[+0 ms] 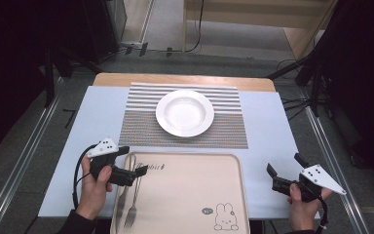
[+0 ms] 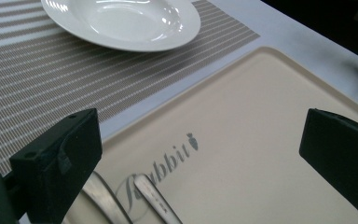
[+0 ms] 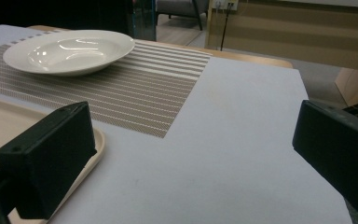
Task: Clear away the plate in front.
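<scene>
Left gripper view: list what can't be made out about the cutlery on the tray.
- Two metal handles: lower ends cut off by the bottom edge, so the type of each piece is unclear here.
- High view: the fork is plain; the piece beside it is too small and blurred to name.
- Tray: the first letter of its print is covered by the handles.

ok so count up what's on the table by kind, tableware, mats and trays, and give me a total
Plates: 1, the white plate
Forks: 1, the fork
Other cutlery: 1, the second utensil beside it, kind unclear
Trays: 1, the beige tray
Placemats: 1, the striped placemat
Total: 5
</scene>
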`<state>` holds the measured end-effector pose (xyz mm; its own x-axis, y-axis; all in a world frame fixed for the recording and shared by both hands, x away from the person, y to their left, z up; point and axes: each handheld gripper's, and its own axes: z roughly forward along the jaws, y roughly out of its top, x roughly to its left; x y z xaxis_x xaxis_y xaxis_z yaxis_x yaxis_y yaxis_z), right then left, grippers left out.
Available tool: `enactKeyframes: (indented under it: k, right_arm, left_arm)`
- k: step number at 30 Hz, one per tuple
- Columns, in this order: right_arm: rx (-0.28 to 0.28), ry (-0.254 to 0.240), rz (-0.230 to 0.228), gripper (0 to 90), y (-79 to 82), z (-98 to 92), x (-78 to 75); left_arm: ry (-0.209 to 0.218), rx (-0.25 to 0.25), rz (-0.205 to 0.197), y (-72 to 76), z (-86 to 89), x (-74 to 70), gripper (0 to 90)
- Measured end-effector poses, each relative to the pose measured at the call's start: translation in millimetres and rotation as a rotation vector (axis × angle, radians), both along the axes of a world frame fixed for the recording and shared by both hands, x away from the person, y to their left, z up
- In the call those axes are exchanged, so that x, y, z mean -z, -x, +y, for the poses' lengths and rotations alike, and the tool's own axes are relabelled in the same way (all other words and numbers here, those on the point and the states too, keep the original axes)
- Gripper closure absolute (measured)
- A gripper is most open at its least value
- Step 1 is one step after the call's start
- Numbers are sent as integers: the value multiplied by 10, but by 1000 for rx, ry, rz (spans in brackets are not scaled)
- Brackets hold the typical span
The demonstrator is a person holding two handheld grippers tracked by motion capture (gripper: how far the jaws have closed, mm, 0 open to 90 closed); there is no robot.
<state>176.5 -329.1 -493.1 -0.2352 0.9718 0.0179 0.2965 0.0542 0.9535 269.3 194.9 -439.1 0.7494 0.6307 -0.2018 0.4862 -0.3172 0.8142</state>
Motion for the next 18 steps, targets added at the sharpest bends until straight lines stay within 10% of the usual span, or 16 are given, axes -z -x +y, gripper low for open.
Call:
enactKeyframes:
  k: [18]
  right_arm:
    - [-11, -15, -7, 0, 9, -11, 16]
  left_arm:
    - [-29, 9, 0, -488, -290, -114, 0]
